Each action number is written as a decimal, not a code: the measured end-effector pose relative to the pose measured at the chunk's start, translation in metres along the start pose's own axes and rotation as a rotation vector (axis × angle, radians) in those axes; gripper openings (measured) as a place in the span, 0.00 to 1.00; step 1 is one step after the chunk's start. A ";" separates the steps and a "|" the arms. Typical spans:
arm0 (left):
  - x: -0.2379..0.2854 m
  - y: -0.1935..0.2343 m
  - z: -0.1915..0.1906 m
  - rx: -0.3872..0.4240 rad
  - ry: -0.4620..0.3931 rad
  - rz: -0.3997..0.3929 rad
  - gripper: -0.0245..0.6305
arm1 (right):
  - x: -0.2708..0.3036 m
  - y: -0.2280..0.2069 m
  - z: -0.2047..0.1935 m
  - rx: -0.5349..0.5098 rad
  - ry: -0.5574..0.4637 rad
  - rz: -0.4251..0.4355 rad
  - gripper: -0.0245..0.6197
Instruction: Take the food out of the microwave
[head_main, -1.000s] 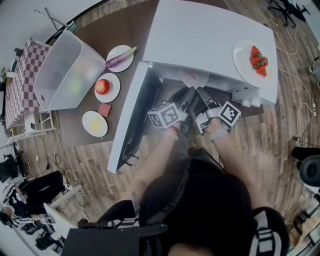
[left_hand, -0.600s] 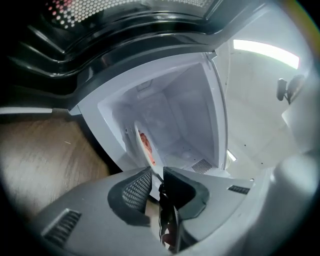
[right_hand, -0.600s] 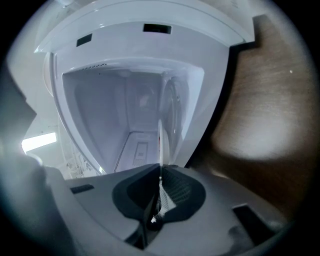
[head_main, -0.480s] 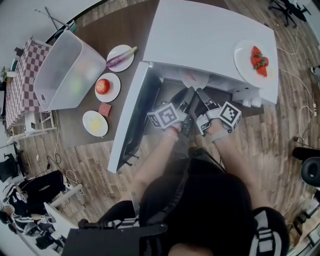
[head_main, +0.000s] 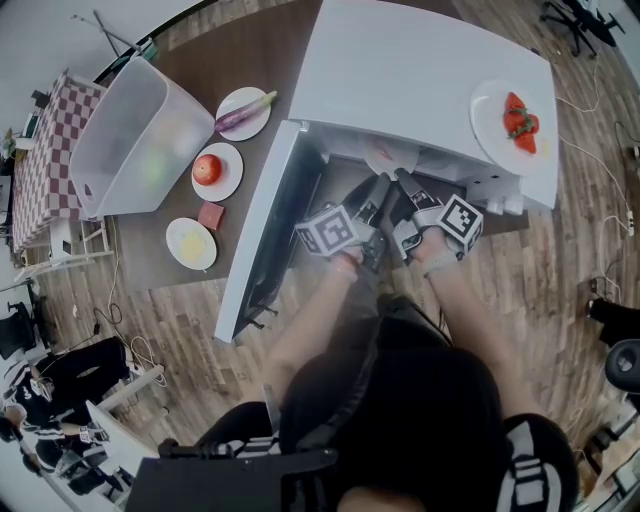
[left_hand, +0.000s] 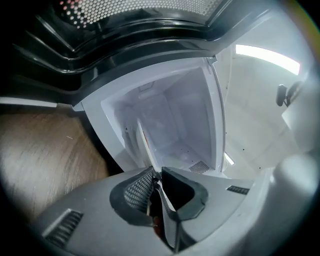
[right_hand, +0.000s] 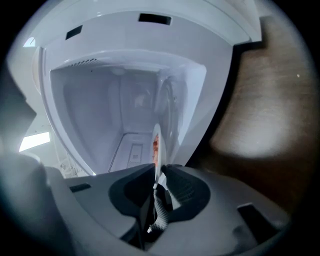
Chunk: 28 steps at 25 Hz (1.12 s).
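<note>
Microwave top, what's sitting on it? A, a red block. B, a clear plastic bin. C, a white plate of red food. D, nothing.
C: a white plate holding red food rests on the microwave's white top, toward its right end.

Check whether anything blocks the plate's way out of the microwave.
Nothing visible does. The door stands swung wide open to the left. The plate of food sits at the front of the microwave cavity, with its near rim at the open mouth.
</note>
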<state>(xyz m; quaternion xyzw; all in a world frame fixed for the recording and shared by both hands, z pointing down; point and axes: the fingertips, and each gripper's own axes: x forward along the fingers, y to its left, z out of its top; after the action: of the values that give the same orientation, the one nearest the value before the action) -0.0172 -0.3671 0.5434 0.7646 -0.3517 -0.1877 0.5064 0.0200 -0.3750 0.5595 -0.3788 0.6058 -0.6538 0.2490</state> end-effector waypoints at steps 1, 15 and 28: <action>0.000 -0.001 -0.001 -0.001 0.003 -0.006 0.11 | 0.001 0.000 0.001 0.010 -0.002 0.001 0.17; -0.004 0.000 -0.008 0.016 0.027 0.004 0.14 | 0.002 -0.001 0.003 0.003 -0.023 -0.009 0.12; -0.002 -0.002 -0.007 -0.035 0.017 0.002 0.16 | -0.005 0.003 0.003 -0.020 -0.036 0.013 0.12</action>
<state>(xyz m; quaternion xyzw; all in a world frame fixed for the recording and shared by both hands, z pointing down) -0.0132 -0.3607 0.5446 0.7569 -0.3447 -0.1869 0.5228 0.0252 -0.3733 0.5556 -0.3888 0.6103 -0.6392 0.2604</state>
